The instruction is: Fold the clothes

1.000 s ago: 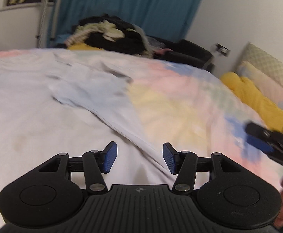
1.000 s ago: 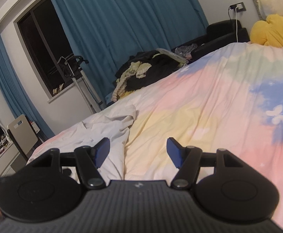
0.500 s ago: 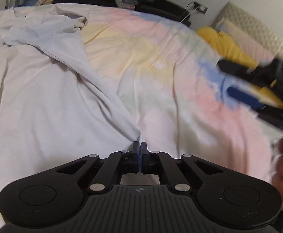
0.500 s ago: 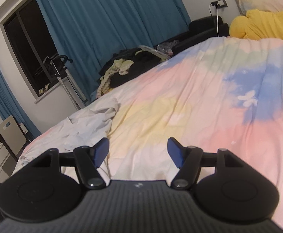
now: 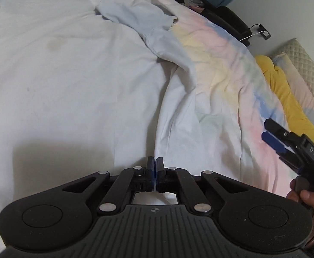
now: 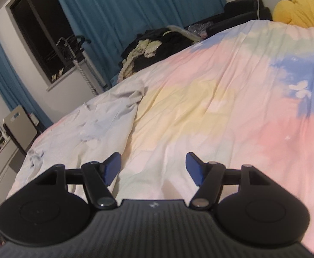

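White shirt (image 5: 71,81) lies lengthwise up the bed (image 5: 225,68) (sleeve far end); left gripper (image 5: 154,167) pinches its hem, right gripper (image 6: 153,167) fingers apart.

From the left wrist we look steeply down, close over the white garment (image 5: 75,81) spread on the bed, with our own left gripper (image 5: 154,173) filling the bottom edge and the right gripper (image 5: 274,138) entering at the far right. From the right wrist we sit nearly as close to the pastel bedcover (image 6: 232,111) but face more level, across it to the blue curtain (image 6: 135,10) and window (image 6: 43,43). Both views share the garment's crumpled far end, the bedcover, the dark clothes pile (image 6: 157,45) and the yellow pillow (image 6: 303,10).
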A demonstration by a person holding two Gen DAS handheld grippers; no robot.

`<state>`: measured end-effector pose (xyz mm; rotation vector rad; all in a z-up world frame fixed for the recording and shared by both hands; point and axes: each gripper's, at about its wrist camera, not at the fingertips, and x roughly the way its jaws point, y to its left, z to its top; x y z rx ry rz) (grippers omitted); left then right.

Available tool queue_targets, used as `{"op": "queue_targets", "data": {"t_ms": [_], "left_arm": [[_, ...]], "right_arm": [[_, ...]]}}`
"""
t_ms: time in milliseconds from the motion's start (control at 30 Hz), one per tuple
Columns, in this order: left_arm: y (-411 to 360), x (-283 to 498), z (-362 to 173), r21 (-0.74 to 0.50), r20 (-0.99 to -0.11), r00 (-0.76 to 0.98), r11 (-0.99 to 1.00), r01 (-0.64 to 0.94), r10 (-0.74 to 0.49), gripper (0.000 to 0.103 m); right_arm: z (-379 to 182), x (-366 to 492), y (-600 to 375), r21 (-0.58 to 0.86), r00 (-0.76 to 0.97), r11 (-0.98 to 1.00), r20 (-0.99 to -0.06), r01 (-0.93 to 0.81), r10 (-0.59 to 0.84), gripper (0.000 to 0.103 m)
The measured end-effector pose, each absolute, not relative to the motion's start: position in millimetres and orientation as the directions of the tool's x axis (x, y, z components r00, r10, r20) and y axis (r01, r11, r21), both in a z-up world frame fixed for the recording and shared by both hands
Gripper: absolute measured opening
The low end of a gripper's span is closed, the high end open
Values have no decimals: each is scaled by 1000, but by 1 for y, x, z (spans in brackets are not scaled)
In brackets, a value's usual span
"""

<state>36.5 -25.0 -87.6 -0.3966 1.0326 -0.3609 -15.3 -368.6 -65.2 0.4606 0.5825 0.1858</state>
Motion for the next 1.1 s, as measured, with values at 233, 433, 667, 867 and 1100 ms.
{"op": "queue_targets", "data": {"t_ms": [233,433,667,867,1100], "left_arm": [[-21,18,-69,-535,-690,508,836,120,-515,54],[-40,-1,-72,-558,-711,440,821,121,-548,54],[-72,5,-94,-548,-743,344,817,179,-574,1],[-53,-11,-75,-508,-751,356,831,226,-556,2],[-16,-29,-85,-500,-790,307,848,178,-531,1]], "right_arm": [[-73,-11,-347,450,787,890,-522,-74,329,67],[-76,-4,-347,477,780,876,-522,-70,346,67],[-76,-1,-349,482,782,873,-517,-71,348,67],[-68,-10,-349,472,829,877,-452,-90,328,66],[-59,23,-308,350,799,916,-484,-197,357,31]]}}
